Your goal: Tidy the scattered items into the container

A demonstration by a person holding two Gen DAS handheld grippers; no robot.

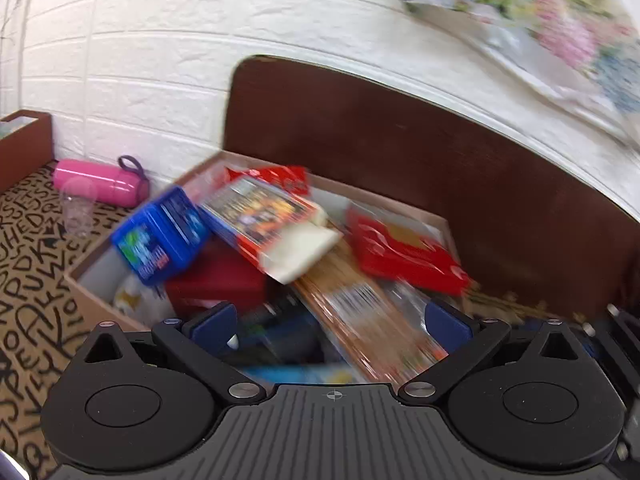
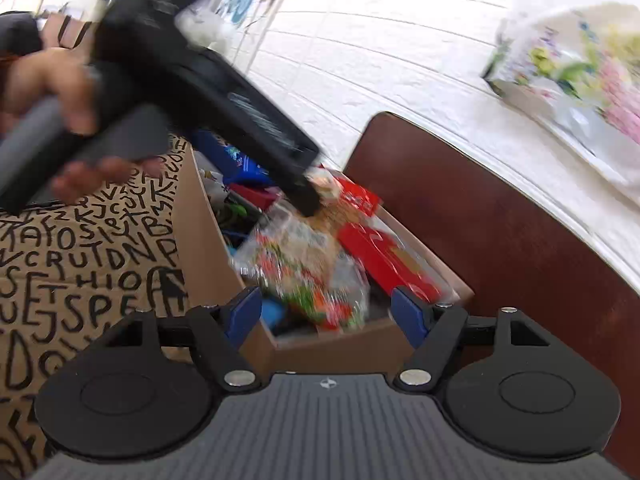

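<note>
- Only the left wrist view shows the pink bottle (image 1: 98, 183) lying on its side by the wall (image 1: 160, 60), a clear cup (image 1: 78, 210) just in front of it, and a second brown box (image 1: 24, 140) at the far left edge.
- Only the right wrist view shows the left gripper (image 2: 310, 200) from outside, held in the person's hand (image 2: 44, 92), its tip down over the packets in the box (image 2: 200, 240); whether anything is between its fingers cannot be told there.
- In its own view the left gripper (image 1: 336, 324) has both blue pads spread wide, nothing between them.
- The right gripper (image 2: 326, 314) is likewise spread, empty, hovering at the box's near corner.
- The cardboard box (image 1: 92, 296) sits on the lettered cloth (image 1: 32, 280), beside a brown chair back (image 1: 400, 140).
- Inside, counted in the left view: one blue tin (image 1: 160, 236), one orange carton (image 1: 276, 224), one red packet (image 1: 404, 252), one dark red box (image 1: 220, 284), one long striped packet (image 1: 372, 320). Blur hides the rest.
- The right view adds one clear crinkly bag (image 2: 308, 272) with orange and green contents.
- One floral cushion (image 1: 540, 32) is in each view.
</note>
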